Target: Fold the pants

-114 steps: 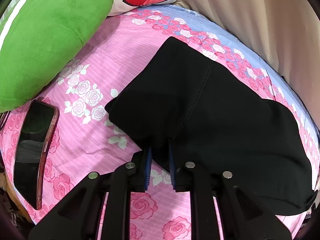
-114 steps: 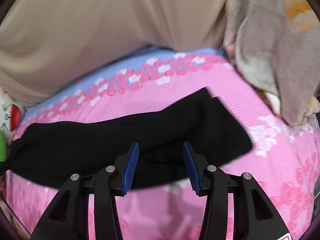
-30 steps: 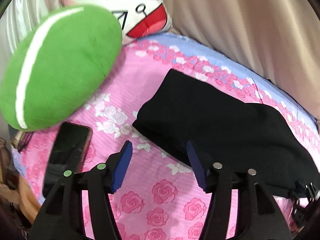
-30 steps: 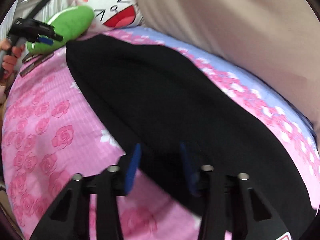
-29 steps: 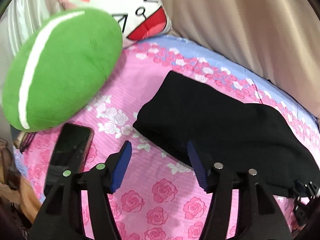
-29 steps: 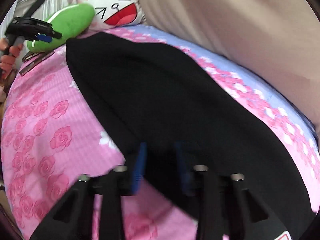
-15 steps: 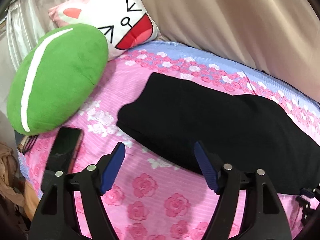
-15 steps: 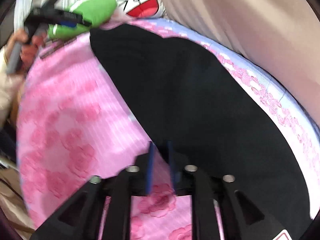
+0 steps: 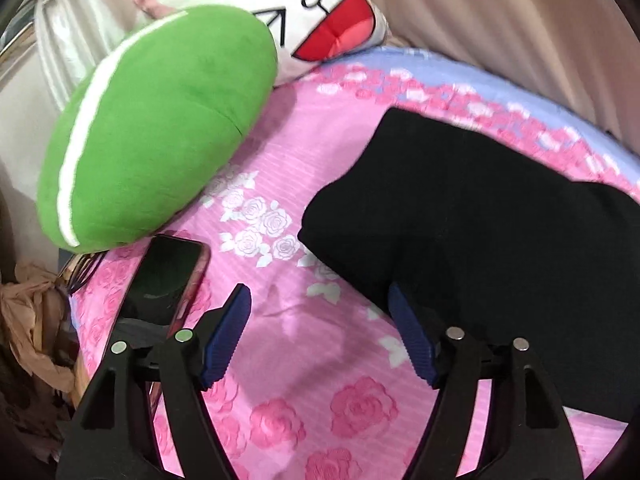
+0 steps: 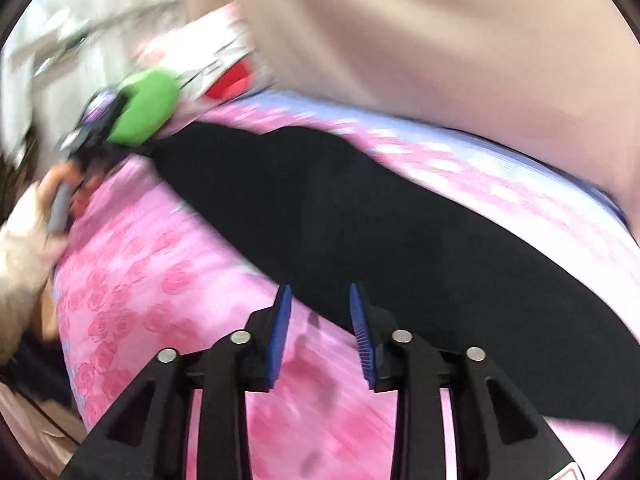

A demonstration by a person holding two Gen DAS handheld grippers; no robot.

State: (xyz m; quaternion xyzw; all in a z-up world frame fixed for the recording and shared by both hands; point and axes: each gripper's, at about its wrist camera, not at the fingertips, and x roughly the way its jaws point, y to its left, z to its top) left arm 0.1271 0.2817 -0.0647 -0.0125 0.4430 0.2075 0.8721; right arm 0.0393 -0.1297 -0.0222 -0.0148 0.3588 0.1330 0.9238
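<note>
Black pants (image 9: pixel 492 216) lie flat, folded lengthwise; left claw (image 9: pixel 320 336) wide open, right claw (image 10: pixel 320 332) opening, both empty.

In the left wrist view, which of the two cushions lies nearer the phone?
The green cushion with the white stripe: its lower edge sits right above the phone. The white cartoon-face cushion lies farther back, partly hidden behind the green one.

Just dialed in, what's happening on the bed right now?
A person with a gripper in each hand is folding black pants laid lengthwise on the pink floral bedsheet. Neither holds the fabric now. The left gripper is open near one end of the pants, close to a phone and green pillow. The right gripper is opening, empty, at the pants' near edge.
</note>
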